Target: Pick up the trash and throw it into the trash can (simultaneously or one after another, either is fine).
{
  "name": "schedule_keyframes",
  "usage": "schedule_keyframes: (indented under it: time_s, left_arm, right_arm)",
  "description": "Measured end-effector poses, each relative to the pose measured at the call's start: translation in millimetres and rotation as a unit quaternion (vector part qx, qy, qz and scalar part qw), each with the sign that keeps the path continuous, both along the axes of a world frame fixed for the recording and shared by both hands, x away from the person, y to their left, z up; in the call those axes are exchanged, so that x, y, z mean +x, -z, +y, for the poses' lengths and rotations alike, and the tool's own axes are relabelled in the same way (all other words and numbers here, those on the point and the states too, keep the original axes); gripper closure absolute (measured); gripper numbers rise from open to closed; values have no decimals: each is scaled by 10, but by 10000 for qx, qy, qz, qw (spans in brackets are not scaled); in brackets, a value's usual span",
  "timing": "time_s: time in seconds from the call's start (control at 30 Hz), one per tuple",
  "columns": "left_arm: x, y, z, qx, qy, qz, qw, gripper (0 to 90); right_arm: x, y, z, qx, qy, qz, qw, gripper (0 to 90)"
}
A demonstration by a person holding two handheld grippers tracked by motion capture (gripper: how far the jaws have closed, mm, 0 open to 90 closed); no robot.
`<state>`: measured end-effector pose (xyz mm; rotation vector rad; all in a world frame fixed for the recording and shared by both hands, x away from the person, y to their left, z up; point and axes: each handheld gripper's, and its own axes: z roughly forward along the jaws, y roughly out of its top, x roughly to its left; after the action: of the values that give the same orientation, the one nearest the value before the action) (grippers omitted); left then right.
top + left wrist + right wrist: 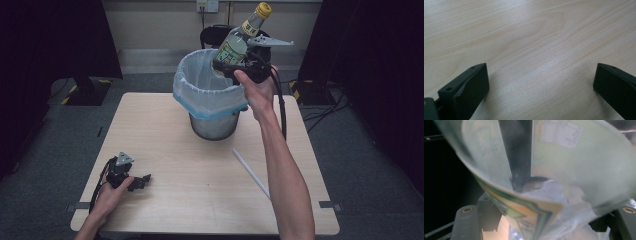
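Left gripper (142,181) resting near the pale wooden table's (165,145) front left corner, jaws wide apart and empty over smooth woodgrain, right gripper (231,67) clamped on a clear labelled bottle (240,40), yellow-capped, tilted above the bag-lined steel bin (212,92) by the far edge, white straw (250,171) lying flat, right gripper view, bottle's curved glossy wall between black jaws.

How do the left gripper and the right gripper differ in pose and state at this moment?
The left gripper rests low on the wooden table near its front left corner, while the right gripper is raised over the lined metal bin. The left gripper's jaws stand open with nothing between them; the right gripper is closed on a clear bottle with a yellow cap, tilted. Both are black and hand-held, with a trailing cable.
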<state>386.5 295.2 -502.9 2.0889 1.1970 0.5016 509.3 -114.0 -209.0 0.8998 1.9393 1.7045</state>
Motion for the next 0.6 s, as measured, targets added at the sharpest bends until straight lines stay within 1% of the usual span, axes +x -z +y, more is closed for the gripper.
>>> schedule_keyframes:
  time_s: [0.03,0.1,0.13,0.2,0.27,0.33,0.4,0.57,0.6]
  left_arm:
    - [0,0,1,3,3,-2,10000,0]
    - [0,0,0,0,1,1,10000,0]
    - [0,0,0,-1,3,-2,10000,0]
    - [0,1,0,-3,0,-1,10000,0]
    - [0,0,1,1,3,-2,10000,0]
    - [0,0,1,0,3,-3,10000,0]
    - [0,1,0,-4,1,-2,10000,0]
    - [0,0,1,0,3,-3,10000,0]
    - [0,0,1,3,4,-2,10000,0]
  right_arm:
    - [0,0,0,0,0,0,10000,276]
    - [57,18,1,-90,90,18,9999,276]
    - [87,32,3,-97,102,98,9999,276]
    - [142,59,-2,-116,157,174,9997,276]
    - [164,68,0,-110,198,216,9995,276]
    - [222,87,1,-180,245,326,9990,275]
    - [242,94,8,-198,241,350,9989,274]
    - [296,90,35,-201,251,434,9985,256]
    - [328,98,37,-138,281,474,9984,243]
